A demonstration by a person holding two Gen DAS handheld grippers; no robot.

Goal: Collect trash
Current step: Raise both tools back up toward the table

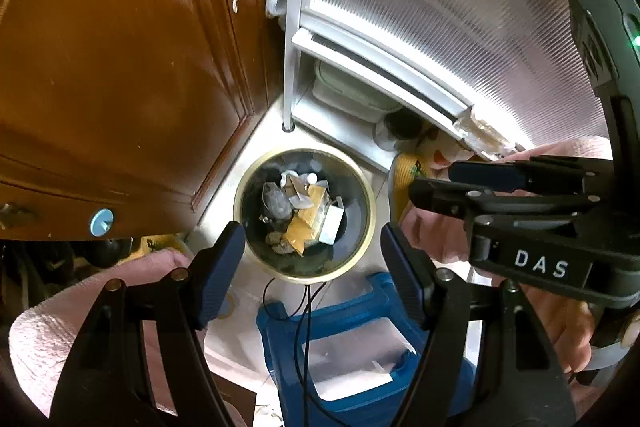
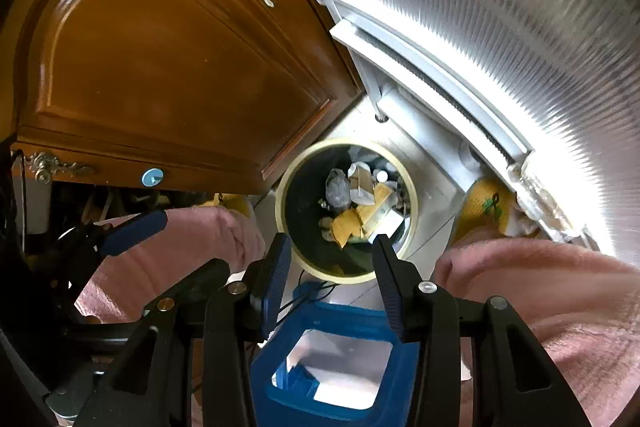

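The trash (image 1: 304,215) lies in the round bin (image 1: 370,223) on the floor, by the wooden cabinet door (image 1: 120,87). Above it I hold my left gripper (image 1: 312,267) wide and empty, my right gripper (image 2: 330,283) narrower, also empty.

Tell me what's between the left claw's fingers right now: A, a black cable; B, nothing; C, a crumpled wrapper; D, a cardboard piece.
B: the left claw hangs open and empty above the bin, and the trash lies down inside the bin.
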